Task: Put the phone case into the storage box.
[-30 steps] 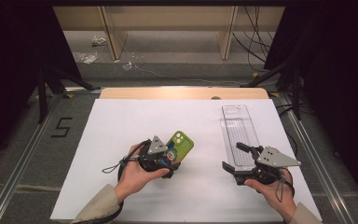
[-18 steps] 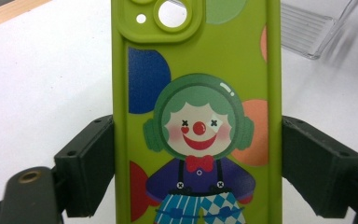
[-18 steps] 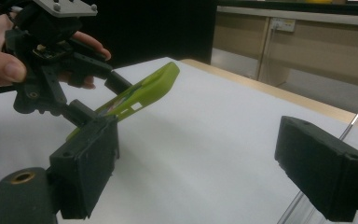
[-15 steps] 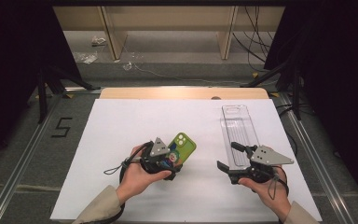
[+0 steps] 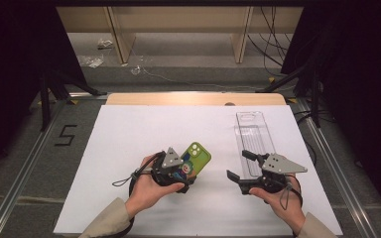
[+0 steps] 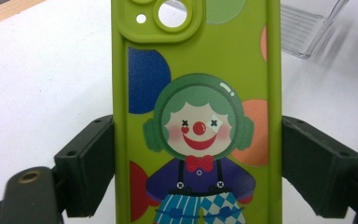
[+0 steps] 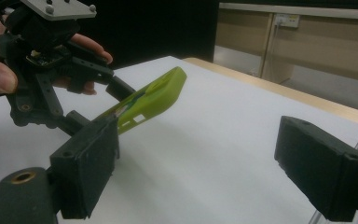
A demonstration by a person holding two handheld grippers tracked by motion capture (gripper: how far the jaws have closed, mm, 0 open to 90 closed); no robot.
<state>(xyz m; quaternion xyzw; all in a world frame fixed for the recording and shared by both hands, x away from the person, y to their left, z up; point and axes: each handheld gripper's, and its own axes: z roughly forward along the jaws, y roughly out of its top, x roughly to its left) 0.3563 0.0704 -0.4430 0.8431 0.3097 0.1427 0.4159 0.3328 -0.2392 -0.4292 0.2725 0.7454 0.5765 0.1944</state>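
On the white bench [image 5: 129,148], the left gripper [image 5: 181,171], fingers clamped on the green phone case [image 5: 196,157], has edged rightward; right gripper [image 5: 248,171], fingers apart, has closed in, suggesting a handover.

The phone case [image 6: 196,112] looks like soft matt plastic or silicone, lime green, with a smooth printed clown on its back. The left gripper [image 5: 177,171] is matt black plastic, its jaws flat and slightly grainy, with a dull grey metal plate on top. The right gripper [image 5: 248,168] has the same black plastic and grey plate. The clear tray [image 5: 252,134] is glossy see-through plastic with ribbed ridges. A white matt sheet, like paper, covers the desk [image 5: 129,134], whose far edge shows pale smooth wood.
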